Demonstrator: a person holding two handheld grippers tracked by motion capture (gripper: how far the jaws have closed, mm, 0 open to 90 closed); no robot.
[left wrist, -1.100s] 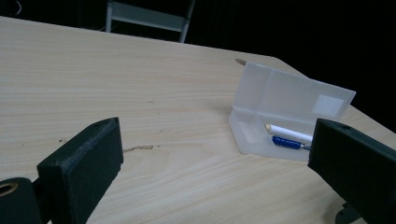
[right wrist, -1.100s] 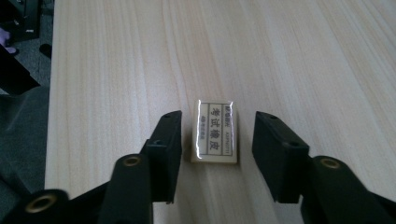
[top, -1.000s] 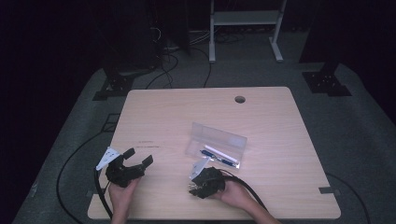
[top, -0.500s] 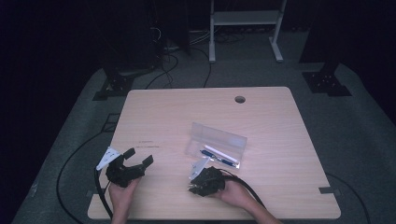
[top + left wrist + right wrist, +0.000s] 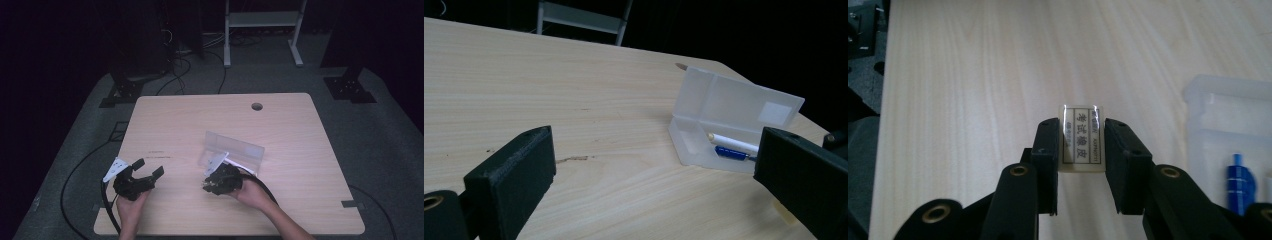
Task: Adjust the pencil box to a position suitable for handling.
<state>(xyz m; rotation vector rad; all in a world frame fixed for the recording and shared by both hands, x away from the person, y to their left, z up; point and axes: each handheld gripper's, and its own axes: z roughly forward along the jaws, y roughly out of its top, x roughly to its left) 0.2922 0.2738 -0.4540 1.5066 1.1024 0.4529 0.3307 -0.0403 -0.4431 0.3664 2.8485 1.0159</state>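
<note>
Eraser held beside the open case

Right gripper (image 5: pixel 1080 150) fingers clamp the eraser (image 5: pixel 1080 139) at the case's (image 5: pixel 235 150) 7 o'clock; left gripper (image 5: pixel 142 172) gapes empty. Lower it squarely beside the pens (image 5: pixel 731 148).

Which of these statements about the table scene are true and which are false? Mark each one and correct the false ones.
1. The right gripper is shut on an eraser. True.
2. The left gripper is shut on a pen. False: its jaws stand wide apart with nothing between them.
3. The case lies open on the table. True.
4. The case is empty. False: a blue pen and a white pen lie in it.
5. The eraser bears a printed label. True.
</note>
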